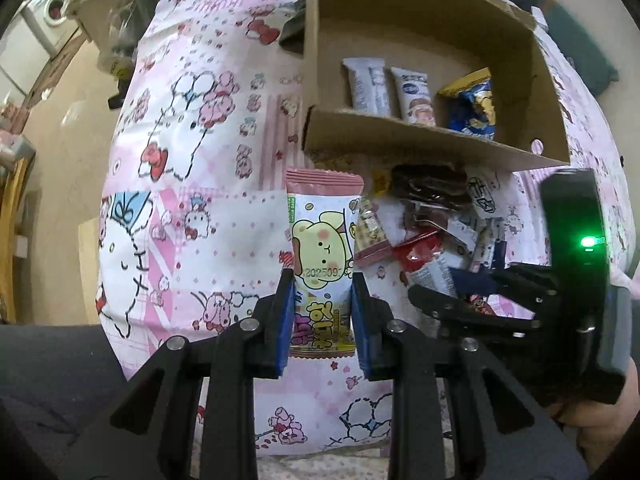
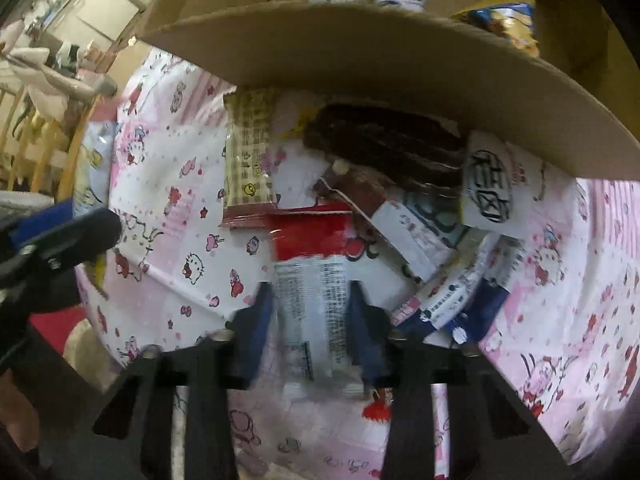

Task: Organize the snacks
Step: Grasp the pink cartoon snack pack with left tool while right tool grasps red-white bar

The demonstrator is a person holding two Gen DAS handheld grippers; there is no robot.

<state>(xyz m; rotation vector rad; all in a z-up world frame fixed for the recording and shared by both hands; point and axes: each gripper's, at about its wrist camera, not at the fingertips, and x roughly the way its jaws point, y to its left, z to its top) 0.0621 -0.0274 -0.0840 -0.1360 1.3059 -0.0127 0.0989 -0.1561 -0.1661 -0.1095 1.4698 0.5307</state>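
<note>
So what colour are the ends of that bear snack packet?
Pink, on the bear snack packet; left wrist view shows it best.

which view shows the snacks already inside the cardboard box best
The left wrist view: it looks into the cardboard box and shows two white packets and a blue-yellow bag nearly whole. The right wrist view catches only their tops behind the box's front wall.

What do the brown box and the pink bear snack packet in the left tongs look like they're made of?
The brown open-topped box looks like matte corrugated cardboard: raw tan surface, stiff flat walls, a thick cut edge. The pink bear-print snack packet, held in the left tongs, looks like printed plastic film, lightly glossy, with a crimped ribbed seal along its top; a foil lining can't be ruled out.
</note>
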